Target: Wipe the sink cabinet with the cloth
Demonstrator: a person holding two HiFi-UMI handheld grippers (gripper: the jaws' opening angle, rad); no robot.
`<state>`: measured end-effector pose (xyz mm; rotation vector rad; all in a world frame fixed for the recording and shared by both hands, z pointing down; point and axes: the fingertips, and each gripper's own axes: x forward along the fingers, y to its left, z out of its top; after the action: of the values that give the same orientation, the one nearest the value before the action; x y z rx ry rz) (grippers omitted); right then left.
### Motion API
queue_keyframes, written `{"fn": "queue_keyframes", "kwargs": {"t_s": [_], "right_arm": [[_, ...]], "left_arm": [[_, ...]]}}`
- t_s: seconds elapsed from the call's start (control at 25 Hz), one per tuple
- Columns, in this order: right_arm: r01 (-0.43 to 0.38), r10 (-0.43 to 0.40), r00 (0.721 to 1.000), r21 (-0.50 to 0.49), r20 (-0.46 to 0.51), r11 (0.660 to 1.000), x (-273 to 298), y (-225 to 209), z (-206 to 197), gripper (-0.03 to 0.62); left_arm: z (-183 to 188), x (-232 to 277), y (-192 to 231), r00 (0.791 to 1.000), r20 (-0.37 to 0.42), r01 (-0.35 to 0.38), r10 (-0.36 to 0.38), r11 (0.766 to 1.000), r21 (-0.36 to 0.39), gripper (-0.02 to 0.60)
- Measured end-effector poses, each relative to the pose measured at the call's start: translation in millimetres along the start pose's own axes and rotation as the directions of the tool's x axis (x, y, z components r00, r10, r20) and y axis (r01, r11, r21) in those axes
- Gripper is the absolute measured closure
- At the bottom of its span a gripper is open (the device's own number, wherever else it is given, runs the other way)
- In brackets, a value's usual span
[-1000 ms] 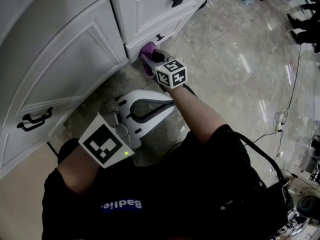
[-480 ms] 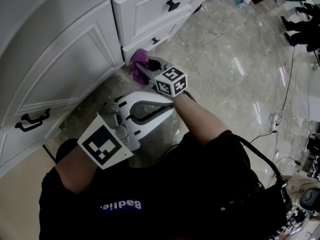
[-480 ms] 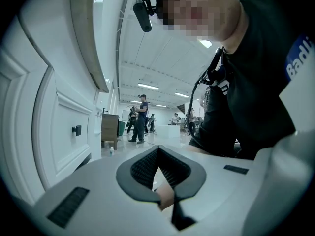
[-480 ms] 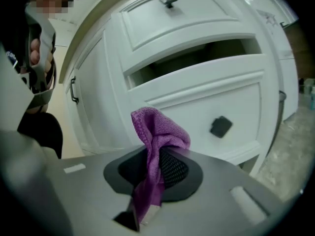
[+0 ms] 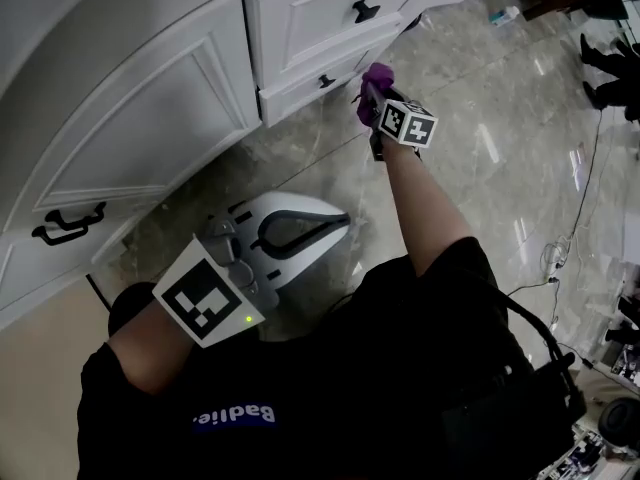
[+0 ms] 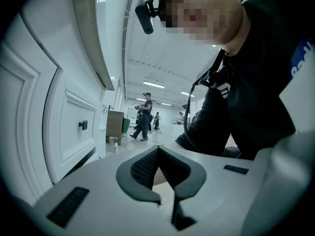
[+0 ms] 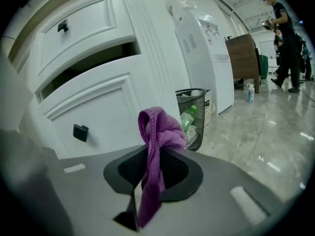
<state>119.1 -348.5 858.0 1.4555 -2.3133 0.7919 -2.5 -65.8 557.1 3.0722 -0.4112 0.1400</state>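
I record one purple cloth (image 7: pixel 158 129), clamped between the closed jaws of the right gripper (image 7: pixel 158 161). Its bunched top stands above the jaw tips and a tail hangs back along the pads. The head view places it just beside the right end of the lower drawer (image 5: pixel 295 90) of the sink cabinet (image 5: pixel 150 118); contact I cannot confirm. Left gripper (image 6: pixel 158 154): jaws closed on nothing, well apart from the cloth. Count: one cloth, two grippers, two drawers, each with one black knob (image 5: pixel 365 11).
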Motion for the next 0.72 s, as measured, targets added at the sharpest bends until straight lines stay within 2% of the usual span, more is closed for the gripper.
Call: {"fn": "queue_keyframes", "kwargs": {"t_s": [0.2, 0.28, 0.52, 0.72], "right_arm": [[0.028, -0.028, 0.997, -0.004, -0.069, 1.0, 24, -13, -8, 0.537], [0.009, -0.008, 0.996, 0.015, -0.089, 1.0, 31, -6, -17, 0.537], [-0.163, 0.172, 0.98, 0.096, -0.1, 0.982, 37, 72, -54, 0.537], [-0.306, 0.33, 0.938, 0.187, -0.111, 0.934, 27, 139, -87, 0.537]], "left_arm": [[-8, -2, 1, 0.999, -0.027, -0.032, 0.031, 0.999, -0.017, 0.581], [-10, -2, 1, 0.999, -0.037, -0.037, 0.036, 0.999, -0.022, 0.581], [-1, 9, -8, 1.0, -0.025, -0.003, 0.003, 1.0, -0.003, 0.581], [2, 21, -10, 0.999, -0.006, 0.033, -0.033, 0.999, 0.005, 0.581]]}}
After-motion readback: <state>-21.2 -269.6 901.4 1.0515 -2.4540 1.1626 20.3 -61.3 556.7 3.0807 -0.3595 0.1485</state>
